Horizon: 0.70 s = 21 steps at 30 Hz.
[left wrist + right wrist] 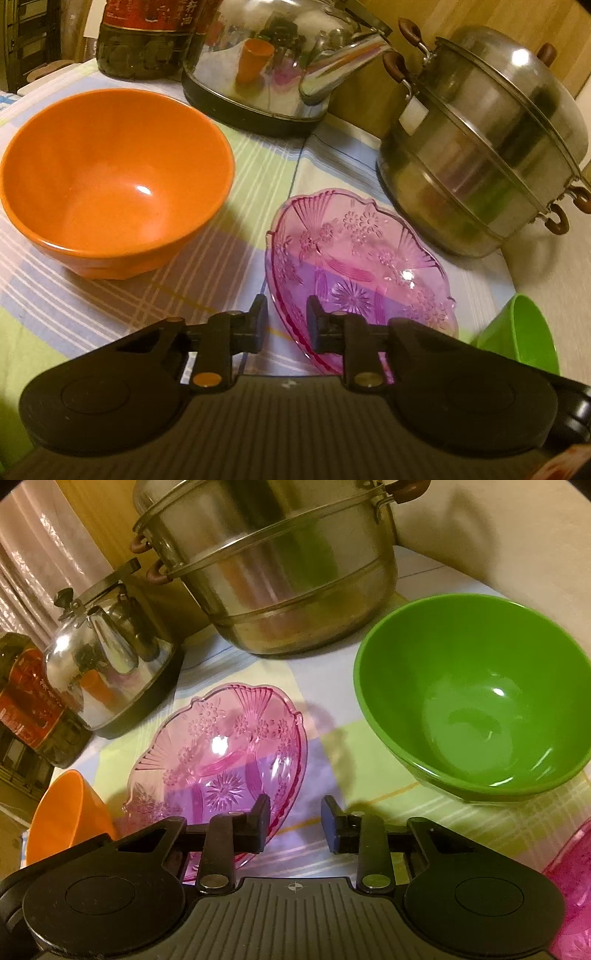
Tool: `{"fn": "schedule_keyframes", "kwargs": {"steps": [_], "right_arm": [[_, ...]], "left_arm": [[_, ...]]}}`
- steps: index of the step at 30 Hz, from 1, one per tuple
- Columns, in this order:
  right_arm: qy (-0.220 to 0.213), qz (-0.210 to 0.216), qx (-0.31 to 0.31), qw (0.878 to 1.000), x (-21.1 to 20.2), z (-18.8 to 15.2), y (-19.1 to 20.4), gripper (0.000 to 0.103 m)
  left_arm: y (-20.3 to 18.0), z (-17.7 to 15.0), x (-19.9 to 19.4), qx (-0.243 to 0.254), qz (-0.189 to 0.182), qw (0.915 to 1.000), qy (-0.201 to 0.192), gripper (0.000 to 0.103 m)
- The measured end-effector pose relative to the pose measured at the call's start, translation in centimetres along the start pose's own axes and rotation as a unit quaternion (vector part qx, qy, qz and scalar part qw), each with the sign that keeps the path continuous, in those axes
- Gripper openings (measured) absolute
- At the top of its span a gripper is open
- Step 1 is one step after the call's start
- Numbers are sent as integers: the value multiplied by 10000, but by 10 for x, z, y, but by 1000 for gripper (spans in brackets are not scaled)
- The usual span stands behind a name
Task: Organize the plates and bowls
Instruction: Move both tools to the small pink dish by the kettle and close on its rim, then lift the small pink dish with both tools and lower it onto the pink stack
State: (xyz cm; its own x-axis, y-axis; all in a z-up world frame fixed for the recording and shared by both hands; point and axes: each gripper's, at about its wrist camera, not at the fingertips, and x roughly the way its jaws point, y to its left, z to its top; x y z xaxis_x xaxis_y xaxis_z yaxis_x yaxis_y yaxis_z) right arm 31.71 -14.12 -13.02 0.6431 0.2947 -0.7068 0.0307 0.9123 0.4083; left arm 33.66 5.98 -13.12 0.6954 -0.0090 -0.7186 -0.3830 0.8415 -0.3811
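Pink glass dish [354, 258] is seen lying on the checked cloth of the surface [92, 302], between the orange bowl [110, 181] on one side and the green bowl [476, 698] on the other, with its long axis running away from both cameras toward the steel pot [480, 147]. Its near rim is straddled by the left gripper [286, 319] — one finger outside the rim, one over the inside — yet the fingers are narrowed without pressing on the glass. The right gripper [295, 821] is likewise part-closed on nothing, its left finger just over the dish's edge, so the left hand is judged the nearer for a rim pinch.
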Motion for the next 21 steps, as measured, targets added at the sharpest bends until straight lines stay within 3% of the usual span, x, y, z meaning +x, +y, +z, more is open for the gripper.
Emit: {"fn": "schedule_keyframes", "kwargs": {"steps": [5,21], "right_arm": [[-9,49,-82,10000,3,0,3,13],[-80,29,-299,9995,-27,-9,4,12]], "left_arm": [[2,1,-1,1,-44,10000,-14,10],[-5,-14,-39,271,-139,9995,56,11]]}}
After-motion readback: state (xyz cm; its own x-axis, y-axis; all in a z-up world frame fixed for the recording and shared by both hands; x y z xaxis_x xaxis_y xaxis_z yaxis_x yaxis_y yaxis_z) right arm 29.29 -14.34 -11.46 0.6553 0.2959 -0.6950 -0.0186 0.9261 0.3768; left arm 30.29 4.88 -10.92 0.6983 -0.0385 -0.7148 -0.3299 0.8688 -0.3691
